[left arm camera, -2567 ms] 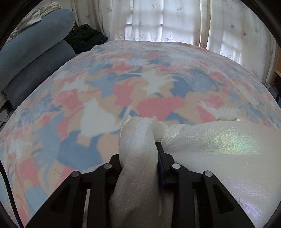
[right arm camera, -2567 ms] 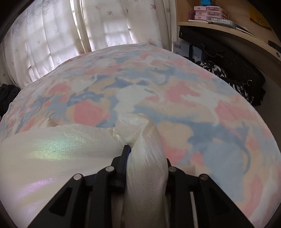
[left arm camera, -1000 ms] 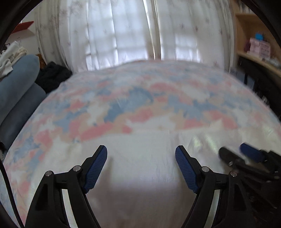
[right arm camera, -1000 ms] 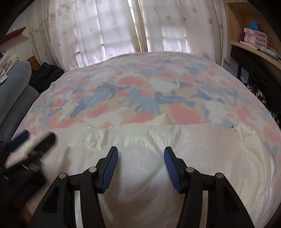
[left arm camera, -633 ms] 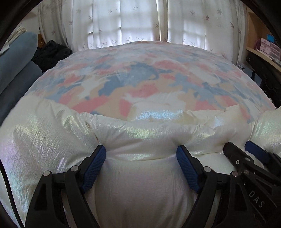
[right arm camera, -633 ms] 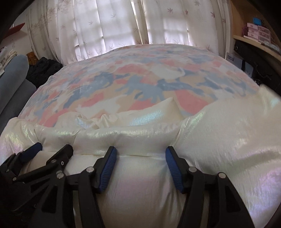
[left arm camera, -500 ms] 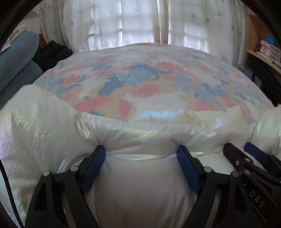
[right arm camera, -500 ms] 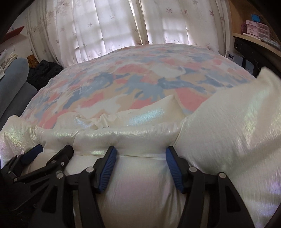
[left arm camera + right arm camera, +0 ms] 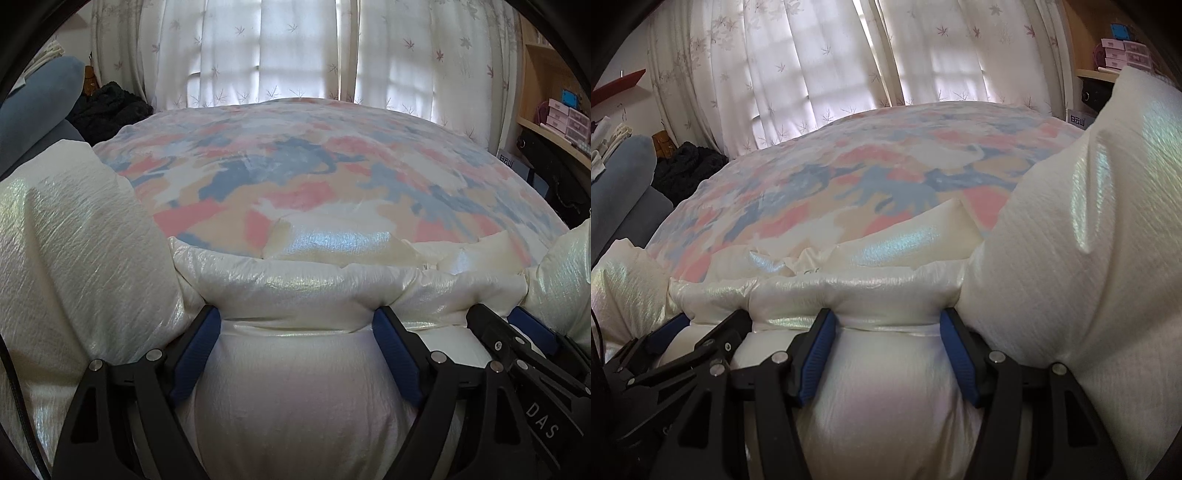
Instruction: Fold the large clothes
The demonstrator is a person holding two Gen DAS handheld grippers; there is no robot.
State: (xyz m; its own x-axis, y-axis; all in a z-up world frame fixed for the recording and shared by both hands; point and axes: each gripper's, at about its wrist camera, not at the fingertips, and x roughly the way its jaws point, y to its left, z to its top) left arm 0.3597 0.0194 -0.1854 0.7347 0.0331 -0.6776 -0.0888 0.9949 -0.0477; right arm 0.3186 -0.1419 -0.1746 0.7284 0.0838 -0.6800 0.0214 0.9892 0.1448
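A puffy white, shimmering jacket (image 9: 295, 398) lies across the near side of a bed with a pink, blue and cream duvet (image 9: 295, 166). My left gripper (image 9: 297, 317) is pushed down into it, jaws wide open, with a padded bulge rising between the blue pads under a quilted band (image 9: 295, 291). A sleeve (image 9: 74, 258) billows on its left. My right gripper (image 9: 886, 317) stands open the same way just beside it, and the other sleeve (image 9: 1089, 240) swells up on its right. Each gripper shows in the other's view: the right gripper (image 9: 496, 314) and the left gripper (image 9: 711, 321).
Blue-grey pillows (image 9: 33, 103) and a heap of dark clothing (image 9: 107, 107) lie at the bed's far left. White curtains (image 9: 295, 48) hang behind the bed. A wooden shelf (image 9: 554, 118) with small boxes and dark bags stands on the right.
Both grippers, earlier shut on bunched white fabric, have let go and opened. Over the last second they sank into the jacket, and the sleeves puffed up on either side.
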